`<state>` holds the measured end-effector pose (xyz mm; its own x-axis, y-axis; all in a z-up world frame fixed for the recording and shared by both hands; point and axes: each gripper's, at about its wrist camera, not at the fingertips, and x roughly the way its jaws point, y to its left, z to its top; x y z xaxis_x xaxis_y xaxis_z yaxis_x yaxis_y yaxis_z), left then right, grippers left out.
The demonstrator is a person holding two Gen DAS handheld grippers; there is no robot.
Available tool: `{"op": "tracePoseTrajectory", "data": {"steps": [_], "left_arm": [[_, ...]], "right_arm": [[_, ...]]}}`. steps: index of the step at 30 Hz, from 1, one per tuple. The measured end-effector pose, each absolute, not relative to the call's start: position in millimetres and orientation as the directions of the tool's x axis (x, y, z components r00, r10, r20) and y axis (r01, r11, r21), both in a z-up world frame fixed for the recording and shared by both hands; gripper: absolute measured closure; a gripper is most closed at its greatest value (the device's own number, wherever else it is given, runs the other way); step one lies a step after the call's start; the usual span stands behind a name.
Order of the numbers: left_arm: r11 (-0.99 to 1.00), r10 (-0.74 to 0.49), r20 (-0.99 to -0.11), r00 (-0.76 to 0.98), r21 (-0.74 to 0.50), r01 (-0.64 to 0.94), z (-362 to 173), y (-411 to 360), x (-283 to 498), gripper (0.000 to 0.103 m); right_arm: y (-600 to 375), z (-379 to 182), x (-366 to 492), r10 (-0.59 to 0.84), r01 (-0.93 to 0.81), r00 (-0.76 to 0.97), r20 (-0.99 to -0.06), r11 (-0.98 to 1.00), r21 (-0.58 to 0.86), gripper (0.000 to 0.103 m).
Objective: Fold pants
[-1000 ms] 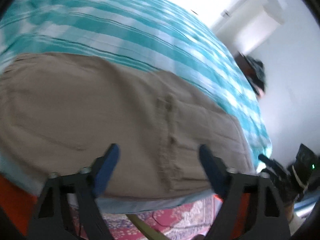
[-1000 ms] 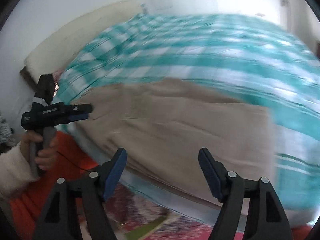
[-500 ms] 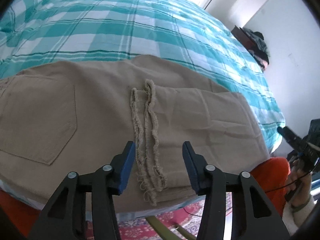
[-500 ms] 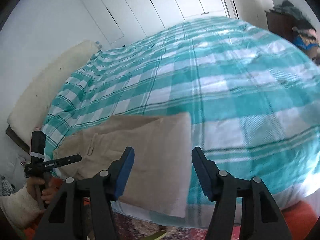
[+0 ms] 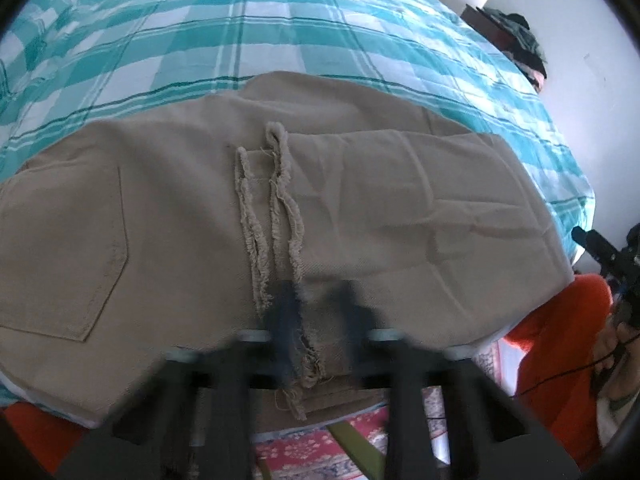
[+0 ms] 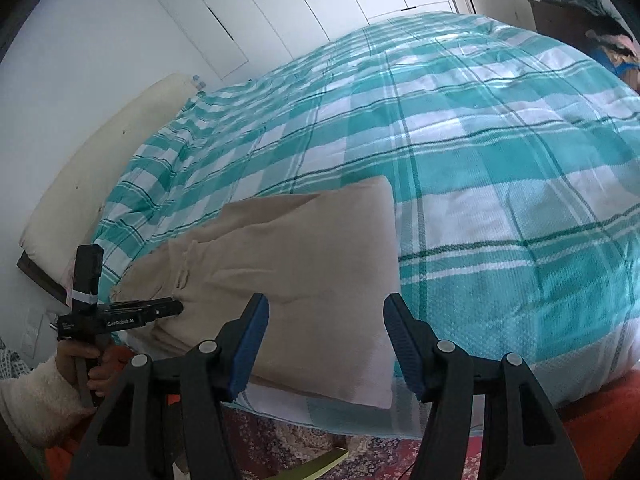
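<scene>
Beige pants [image 5: 360, 208] lie folded over on the bed's near edge, their frayed leg hems [image 5: 280, 216] resting across the seat next to a back pocket [image 5: 68, 248]. My left gripper [image 5: 316, 320] is blurred, its fingers [image 5: 285, 312] narrowly apart on either side of the near end of the frayed hems. In the right wrist view the pants [image 6: 304, 280] lie in front of my right gripper [image 6: 326, 344], which is open and empty just off the bed's edge. The left gripper [image 6: 176, 308] also shows there, at the pants' left end.
The bed carries a teal and white checked cover [image 6: 480, 140], with a cream headboard [image 6: 100, 152] at the left. A patterned red rug [image 5: 320, 452] lies below. White wardrobe doors [image 6: 280, 8] stand behind, and a dark dresser with clothes [image 5: 508, 36] stands at the far right.
My left gripper has moved in onto the near end of the frayed hems and its fingers have narrowed. My right gripper has stayed open and come a little closer to the pants' folded end.
</scene>
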<state>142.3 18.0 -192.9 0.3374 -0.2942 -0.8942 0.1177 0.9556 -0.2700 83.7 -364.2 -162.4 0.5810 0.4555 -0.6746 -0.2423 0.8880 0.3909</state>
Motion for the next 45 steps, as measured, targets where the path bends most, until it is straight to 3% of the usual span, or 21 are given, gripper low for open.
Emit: {"op": "tracePoseTrajectory", "data": {"steps": [4, 10, 13, 14, 15, 17, 18, 22, 25, 29, 31, 32, 35, 37, 39, 45], "left_arm": [[0.955, -0.283, -0.9, 0.331, -0.233, 0.183, -177, 14, 128, 0.102], [0.963, -0.262, -0.92, 0.291, -0.23, 0.142, -191, 15, 129, 0.1], [0.97, -0.236, -0.926, 0.295, -0.208, 0.124, -191, 18, 131, 0.084], [0.97, -0.238, -0.924, 0.3, -0.213, 0.116, -189, 20, 130, 0.074], [0.97, -0.243, -0.919, 0.312, -0.224, 0.098, -185, 26, 129, 0.054], [0.972, -0.232, -0.907, 0.35, -0.224, 0.065, -176, 36, 126, 0.035], [0.973, -0.229, -0.894, 0.385, -0.227, 0.052, -167, 42, 121, 0.033], [0.974, -0.222, -0.864, 0.452, -0.216, 0.065, -150, 41, 121, 0.026], [0.986, -0.165, -0.878, 0.449, -0.146, 0.078, -159, 26, 132, 0.025], [0.995, -0.097, -0.918, 0.383, -0.096, 0.023, -190, 26, 140, 0.029], [0.991, -0.128, -0.916, 0.379, -0.134, 0.011, -189, 35, 130, 0.029], [0.99, -0.136, -0.91, 0.391, -0.144, 0.01, -184, 39, 124, 0.029], [0.988, -0.137, -0.892, 0.431, -0.157, -0.011, -168, 59, 110, 0.019], [0.981, -0.143, -0.886, 0.442, -0.185, -0.053, -167, 80, 105, 0.018], [0.969, -0.154, -0.892, 0.425, -0.22, -0.111, -171, 104, 104, 0.018], [0.876, -0.156, -0.837, 0.524, -0.362, -0.318, -150, 204, 80, 0.018]], "right_arm": [[-365, -155, 81, 0.454, -0.252, 0.604, -0.655, 0.888, 0.384, 0.042], [-354, -150, 80, 0.449, -0.306, 0.598, -0.664, 0.893, 0.329, 0.042], [-339, -148, 82, 0.492, -0.382, 0.562, -0.665, 0.868, 0.319, 0.042], [-334, -154, 85, 0.513, -0.405, 0.52, -0.683, 0.852, 0.332, 0.042], [-325, -166, 90, 0.522, -0.418, 0.448, -0.726, 0.84, 0.346, 0.041], [-311, -198, 100, 0.467, -0.412, 0.318, -0.825, 0.852, 0.323, 0.043], [-310, -199, 100, 0.455, -0.404, 0.321, -0.831, 0.859, 0.314, 0.043], [-314, -142, 105, 0.524, -0.404, 0.419, -0.742, 0.839, 0.364, 0.043], [-304, -117, 136, 0.533, -0.431, 0.421, -0.734, 0.829, 0.355, 0.043], [-303, -162, 212, 0.513, -0.307, 0.308, -0.801, 0.851, 0.427, 0.044], [-304, -203, 235, 0.447, -0.209, 0.218, -0.868, 0.89, 0.405, 0.06], [-307, -207, 233, 0.434, -0.19, 0.239, -0.869, 0.898, 0.396, 0.06], [-305, -172, 200, 0.46, -0.243, 0.358, -0.813, 0.886, 0.394, 0.052], [-303, -148, 171, 0.506, -0.308, 0.415, -0.756, 0.86, 0.406, 0.037], [-299, -135, 138, 0.522, -0.351, 0.476, -0.708, 0.851, 0.391, 0.03], [-293, -175, 95, 0.514, -0.272, 0.469, -0.718, 0.858, 0.436, 0.03]]}}
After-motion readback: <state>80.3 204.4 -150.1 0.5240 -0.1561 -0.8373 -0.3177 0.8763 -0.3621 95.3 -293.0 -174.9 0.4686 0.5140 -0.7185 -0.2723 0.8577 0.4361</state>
